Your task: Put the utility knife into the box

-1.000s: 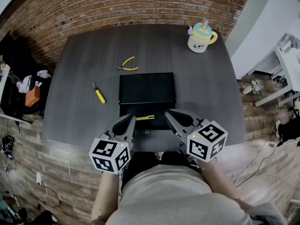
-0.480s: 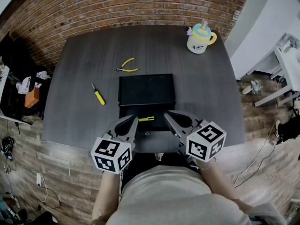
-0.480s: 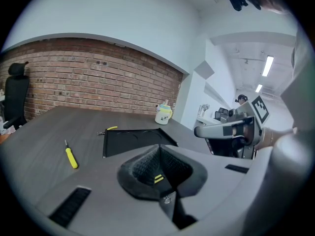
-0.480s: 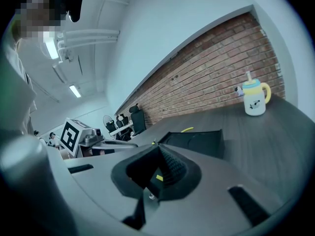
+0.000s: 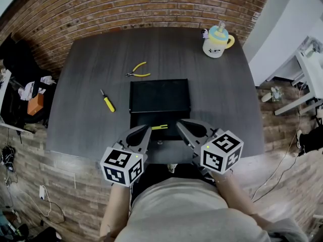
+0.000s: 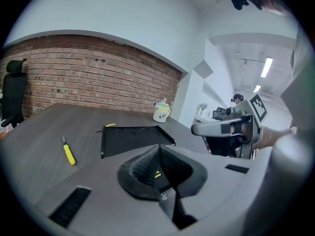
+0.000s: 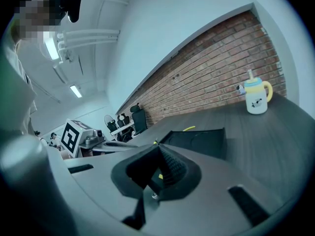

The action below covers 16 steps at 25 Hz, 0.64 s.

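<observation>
left gripper (image 6: 158, 148): jaws together, pads meeting at the tip, nothing clamped. We only see a sliver of yellow through the gap below the pads.
right gripper (image 7: 157, 147): same as the left, pads closed on each other and empty, with a yellow sliver beyond.
utility knife (image 5: 159, 127): yellow, lying flat and crosswise between the two gripper tips. Its left end is just beside the left tip, and as far as we can tell it touches neither.
near panel (image 5: 151, 119): black, joined to the box's front edge, and the knife lies on it. We can't tell whether it's a tray half or a folded-down lid.
box (image 5: 159, 96): black, open, shallow and rimmed, with the far half bare.
change: over the last second the left gripper eased right, toward the knife's left end. The right gripper barely shifted, and the knife kept its spot against the box.
meaning: if the panel is a tray half, we judge the knife already in. If it's the lid, the knife sits just short of the box. Either way nothing is gripped now.
rest: screwdriver (image 5: 107, 101) and pliers (image 5: 137, 70) lie left of and behind the box, and a lidded mug (image 5: 217, 39) stands at the table (image 5: 91, 59) far corner. All are well apart from the knife.
</observation>
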Tool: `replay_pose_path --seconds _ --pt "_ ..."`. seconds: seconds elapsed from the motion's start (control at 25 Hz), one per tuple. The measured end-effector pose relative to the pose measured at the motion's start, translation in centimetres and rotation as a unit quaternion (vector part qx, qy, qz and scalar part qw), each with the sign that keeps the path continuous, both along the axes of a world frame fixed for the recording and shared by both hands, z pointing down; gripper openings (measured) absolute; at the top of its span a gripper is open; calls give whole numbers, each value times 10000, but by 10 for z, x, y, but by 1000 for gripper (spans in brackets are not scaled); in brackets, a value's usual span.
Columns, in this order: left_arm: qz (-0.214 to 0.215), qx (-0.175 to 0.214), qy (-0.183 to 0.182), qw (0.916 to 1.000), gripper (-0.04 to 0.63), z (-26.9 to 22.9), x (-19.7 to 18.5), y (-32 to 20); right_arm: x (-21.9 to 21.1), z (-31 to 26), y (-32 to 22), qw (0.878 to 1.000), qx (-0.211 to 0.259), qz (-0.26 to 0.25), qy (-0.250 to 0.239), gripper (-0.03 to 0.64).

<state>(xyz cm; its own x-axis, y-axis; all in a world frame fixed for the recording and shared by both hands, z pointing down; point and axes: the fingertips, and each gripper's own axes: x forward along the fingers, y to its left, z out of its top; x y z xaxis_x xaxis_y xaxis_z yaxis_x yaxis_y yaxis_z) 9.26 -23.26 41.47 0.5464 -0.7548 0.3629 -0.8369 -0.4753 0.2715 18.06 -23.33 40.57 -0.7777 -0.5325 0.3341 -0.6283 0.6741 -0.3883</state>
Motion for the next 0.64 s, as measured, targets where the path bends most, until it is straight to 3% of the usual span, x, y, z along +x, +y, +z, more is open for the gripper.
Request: replay_pose_path --seconds 0.64 --pt "-7 -97 72 9999 23 6 -6 7 -8 1 8 9999 -7 -119 115 5"
